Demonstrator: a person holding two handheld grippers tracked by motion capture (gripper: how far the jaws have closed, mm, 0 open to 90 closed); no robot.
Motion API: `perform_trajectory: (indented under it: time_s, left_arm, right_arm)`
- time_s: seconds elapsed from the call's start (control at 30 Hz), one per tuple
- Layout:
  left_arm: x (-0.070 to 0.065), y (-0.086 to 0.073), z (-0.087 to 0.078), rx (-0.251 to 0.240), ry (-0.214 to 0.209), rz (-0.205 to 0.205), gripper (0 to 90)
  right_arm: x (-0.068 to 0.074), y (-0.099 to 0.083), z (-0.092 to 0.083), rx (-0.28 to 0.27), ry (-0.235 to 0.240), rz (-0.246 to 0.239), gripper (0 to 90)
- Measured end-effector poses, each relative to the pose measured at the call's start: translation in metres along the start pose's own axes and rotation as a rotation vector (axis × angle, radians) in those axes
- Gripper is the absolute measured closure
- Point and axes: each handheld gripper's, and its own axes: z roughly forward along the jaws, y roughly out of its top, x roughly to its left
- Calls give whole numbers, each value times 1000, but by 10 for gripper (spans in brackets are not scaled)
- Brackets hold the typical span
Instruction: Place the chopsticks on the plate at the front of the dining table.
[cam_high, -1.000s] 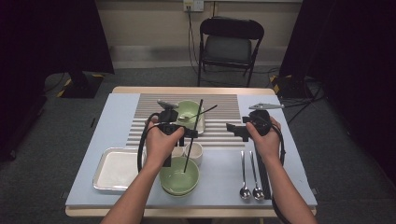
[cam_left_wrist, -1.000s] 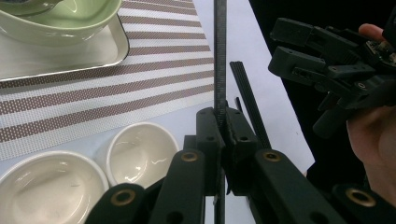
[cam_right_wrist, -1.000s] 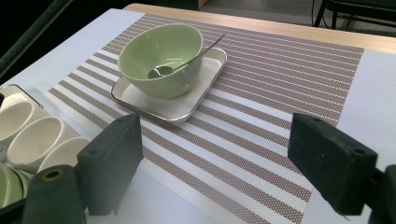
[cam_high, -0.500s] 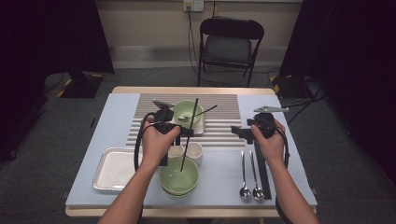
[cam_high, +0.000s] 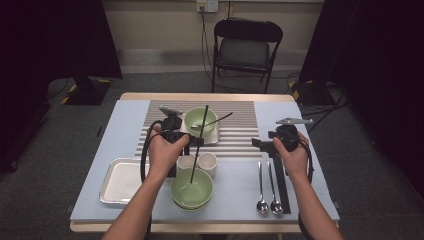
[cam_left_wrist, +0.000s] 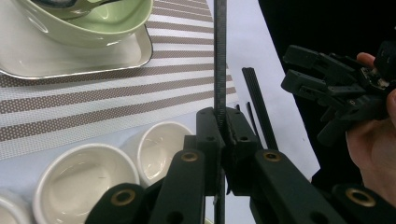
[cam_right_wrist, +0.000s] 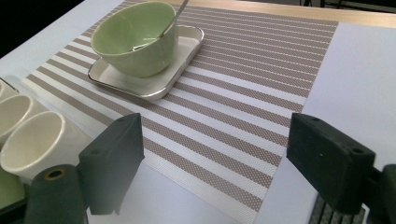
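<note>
The left claw (cam_high: 192, 141) is clenching a long black chopstick (cam_high: 200, 142) near its middle, and the chopstick is standing steeply, almost upright: its lower tip is dipping into the near green bowl (cam_high: 192, 189) at the counter's (cam_high: 125, 115) front edge, its upper end is rising in front of the far green bowl (cam_high: 201, 121) on the small tray (cam_high: 214, 137). The left hand (cam_high: 165, 150) is reaching forward over two white cups (cam_high: 200, 162), wrist level. The right claw (cam_high: 262, 143) is hanging released and empty over the striped mat (cam_high: 240, 125), jaws pointing toward the left claw. A second chopstick (cam_high: 280, 182) is lying lengthwise beside two spoons (cam_high: 267, 187), directly under the right hand (cam_high: 290, 152), so that hand is nearer it.
</note>
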Motion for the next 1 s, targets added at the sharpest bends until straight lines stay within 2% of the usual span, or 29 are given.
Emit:
perform_trajectory:
  time_s: [0.4,0.77,1.0]
  left_arm:
    - [9,1,-7,-9,15,-19,861]
    - [17,2,-14,-22,27,-40,861]
    - [20,3,-18,-26,38,-39,861]
  right_arm:
    - [-7,-8,-3,8,-16,3,182]
    - [-17,-20,-5,19,-35,31,183]
    - [-24,-29,-5,23,-51,43,186]
